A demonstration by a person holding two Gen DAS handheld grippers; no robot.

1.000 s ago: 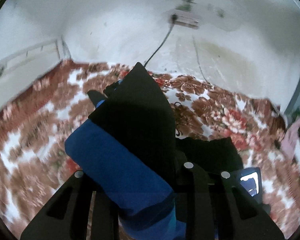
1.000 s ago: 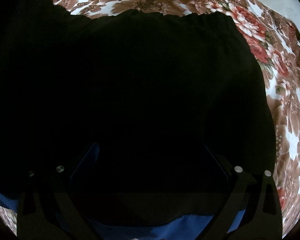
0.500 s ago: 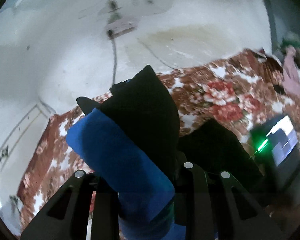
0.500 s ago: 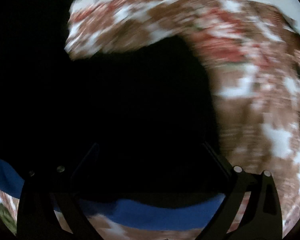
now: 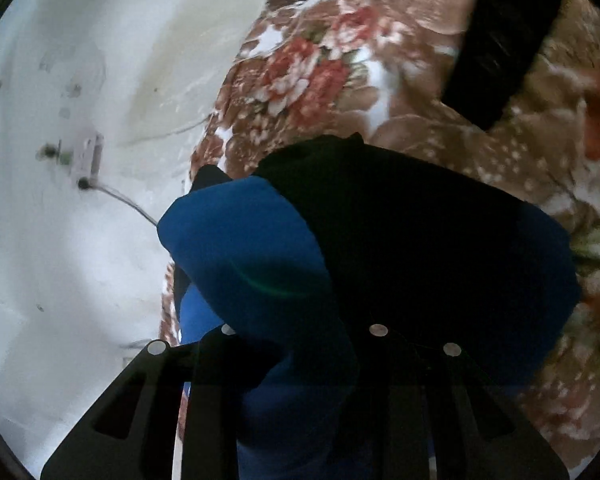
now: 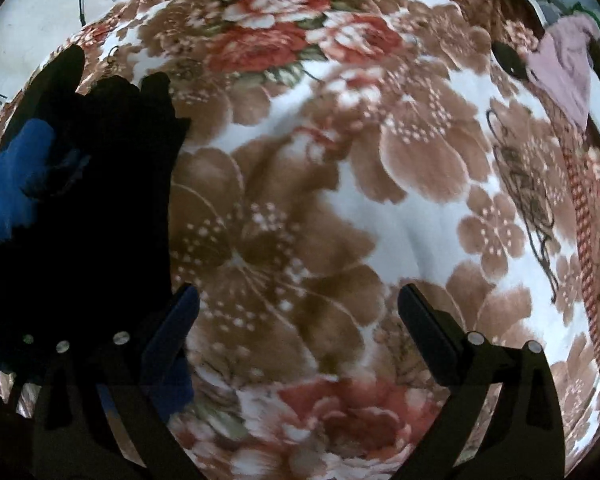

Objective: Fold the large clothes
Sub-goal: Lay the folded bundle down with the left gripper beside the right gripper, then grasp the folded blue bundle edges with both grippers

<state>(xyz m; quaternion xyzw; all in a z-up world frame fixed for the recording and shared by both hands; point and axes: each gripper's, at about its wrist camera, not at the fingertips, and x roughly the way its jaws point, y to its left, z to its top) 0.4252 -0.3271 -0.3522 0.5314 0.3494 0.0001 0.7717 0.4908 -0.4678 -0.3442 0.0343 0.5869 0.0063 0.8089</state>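
Observation:
A black garment with a blue lining (image 5: pixel 420 240) is bunched between the fingers of my left gripper (image 5: pixel 292 264), which is shut on it. The cloth covers most of both fingers; only one dark fingertip (image 5: pixel 210 176) pokes out past the blue fold. In the right wrist view the same garment (image 6: pixel 80 200) hangs at the far left edge, over the floral blanket (image 6: pixel 380 200). My right gripper (image 6: pixel 300 300) stands wide open just above the blanket, with nothing between its fingers.
A white wall with a socket box (image 5: pixel 88 156) and a cable borders the blanket on the left. A dark strip (image 5: pixel 500 40) crosses the top right of the left wrist view. A pink cloth (image 6: pixel 564 64) and a small black object (image 6: pixel 508 58) lie near the blanket's far right edge.
The left view has rolled, so the wall now stands at the left. The garment that filled the right view has slid off to its left edge, leaving bare blanket under the right gripper.

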